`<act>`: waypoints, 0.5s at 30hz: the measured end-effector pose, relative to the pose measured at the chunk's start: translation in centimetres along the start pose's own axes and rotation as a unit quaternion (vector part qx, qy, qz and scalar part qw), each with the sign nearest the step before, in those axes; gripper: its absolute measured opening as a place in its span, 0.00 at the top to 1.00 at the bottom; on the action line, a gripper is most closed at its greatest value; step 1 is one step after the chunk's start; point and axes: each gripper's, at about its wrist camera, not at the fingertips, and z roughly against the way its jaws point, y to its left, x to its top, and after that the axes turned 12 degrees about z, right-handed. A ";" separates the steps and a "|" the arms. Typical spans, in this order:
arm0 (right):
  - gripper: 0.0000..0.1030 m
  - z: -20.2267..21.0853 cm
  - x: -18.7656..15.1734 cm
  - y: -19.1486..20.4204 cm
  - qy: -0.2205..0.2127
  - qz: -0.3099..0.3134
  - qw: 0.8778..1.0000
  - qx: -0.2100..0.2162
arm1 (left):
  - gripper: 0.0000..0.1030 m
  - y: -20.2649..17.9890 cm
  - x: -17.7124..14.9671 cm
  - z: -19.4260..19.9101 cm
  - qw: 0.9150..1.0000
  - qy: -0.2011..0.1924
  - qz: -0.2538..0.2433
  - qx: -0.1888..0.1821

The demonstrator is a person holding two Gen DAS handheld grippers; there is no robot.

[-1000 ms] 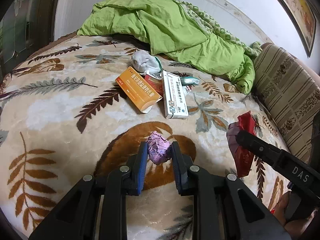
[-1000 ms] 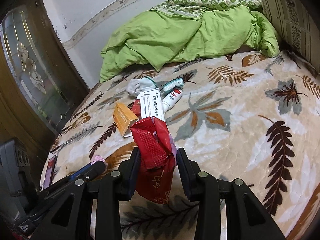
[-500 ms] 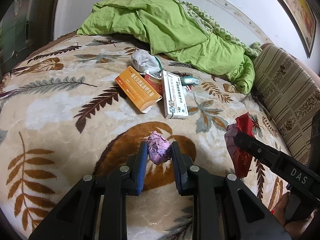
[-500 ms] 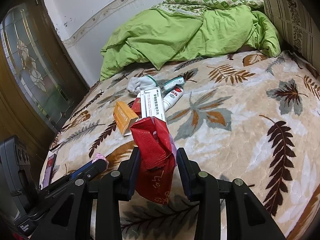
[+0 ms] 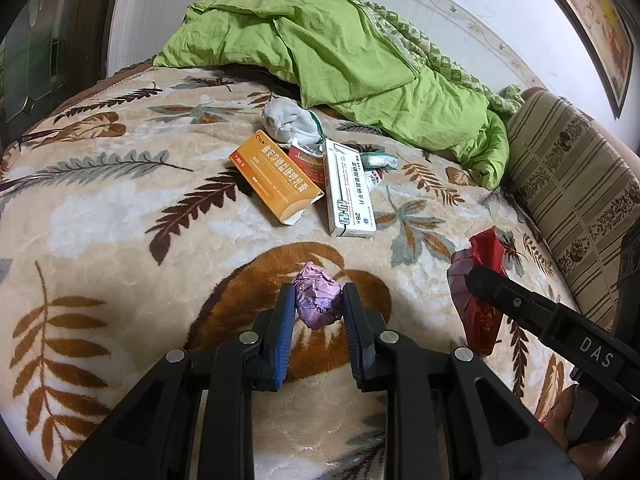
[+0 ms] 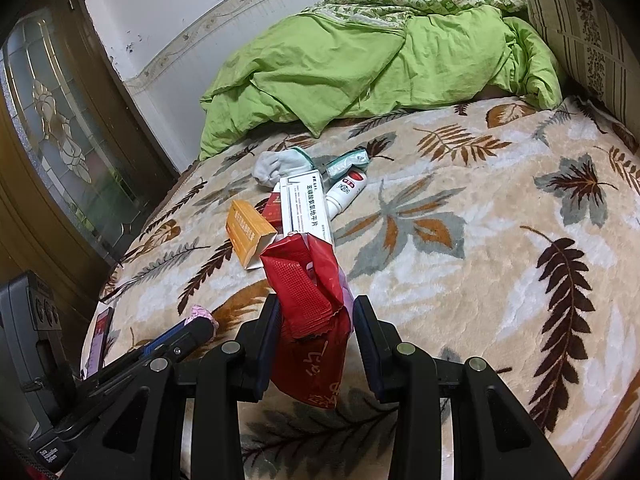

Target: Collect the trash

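Left wrist view shows the left gripper (image 5: 319, 307) with its jaws clamped on a crumpled purple wrapper (image 5: 318, 300) just above the leaf-patterned bed (image 5: 100, 216). Right wrist view has the right gripper (image 6: 313, 334) with its jaws clamped on a red packet (image 6: 310, 320), whose raised top hides part of the white box (image 6: 306, 206). Beyond lie an orange box (image 5: 276, 178), a grey sock (image 5: 286, 122) and a tube (image 6: 346, 192) half tucked behind the boxes; the packet's print is too creased to read.
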 end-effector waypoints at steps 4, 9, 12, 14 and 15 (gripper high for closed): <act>0.62 0.0 0.0 0.0 0.000 -0.001 1.000 0.001 | 0.78 0.0 0.0 0.0 1.000 0.000 0.000 0.000; 0.62 0.0 0.0 -0.1 0.000 0.000 1.000 0.001 | 0.78 0.0 0.0 0.0 1.000 0.000 0.000 0.000; 0.62 0.0 0.0 -0.1 0.000 0.000 1.000 0.001 | 0.78 0.0 0.0 0.0 1.000 0.000 -0.001 0.000; 0.62 0.0 0.0 -0.1 0.001 -0.001 1.000 0.002 | 0.78 0.0 0.0 0.0 1.000 0.000 0.000 0.000; 0.62 0.0 0.0 -0.1 0.001 -0.001 1.000 0.002 | 0.78 0.0 0.0 0.0 1.000 0.000 0.000 0.000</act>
